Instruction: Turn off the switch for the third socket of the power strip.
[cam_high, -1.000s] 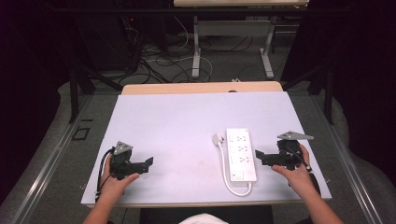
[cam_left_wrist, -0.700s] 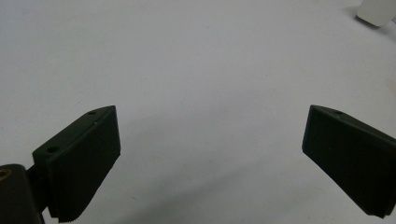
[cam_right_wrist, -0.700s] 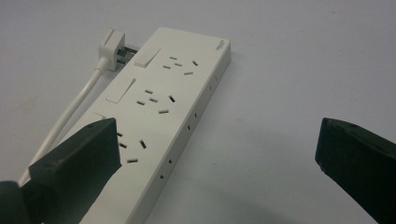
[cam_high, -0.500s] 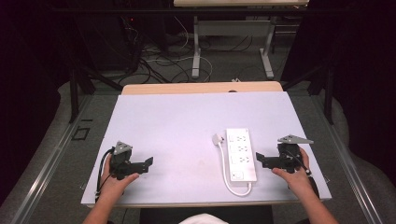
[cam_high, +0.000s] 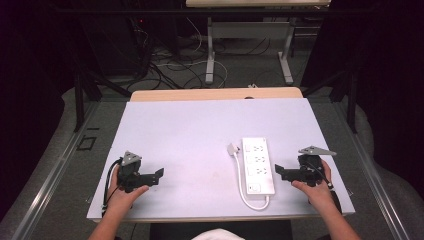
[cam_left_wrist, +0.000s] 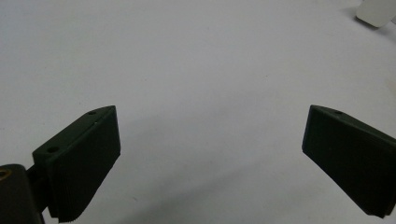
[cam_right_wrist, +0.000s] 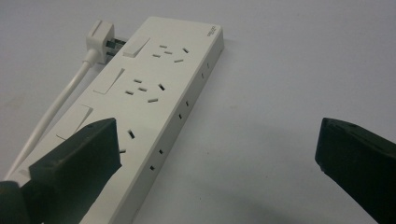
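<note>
A white power strip (cam_high: 258, 165) lies lengthwise on the white table (cam_high: 200, 135), right of centre, with its cord looping from the near end up to a white plug (cam_high: 232, 149) beside its far left corner. In the right gripper view the power strip (cam_right_wrist: 149, 98) shows several sockets and switches, with the plug (cam_right_wrist: 99, 36) at the far end. My right gripper (cam_high: 281, 174) rests open just right of the strip, its jaws wide apart (cam_right_wrist: 212, 158) and holding nothing. My left gripper (cam_high: 156, 176) sits open near the front left, over bare table (cam_left_wrist: 210, 149).
A wooden strip (cam_high: 215, 94) borders the table's far edge. Beyond it stand a desk frame (cam_high: 250, 45) and tangled cables (cam_high: 165, 65) on the floor. Metal rails (cam_high: 55, 170) run along the left side. A corner of the plug (cam_left_wrist: 376, 11) shows far off in the left gripper view.
My right gripper has drifted slightly nearer to me and toward the strip's near end. The left gripper and the power strip have not moved.
</note>
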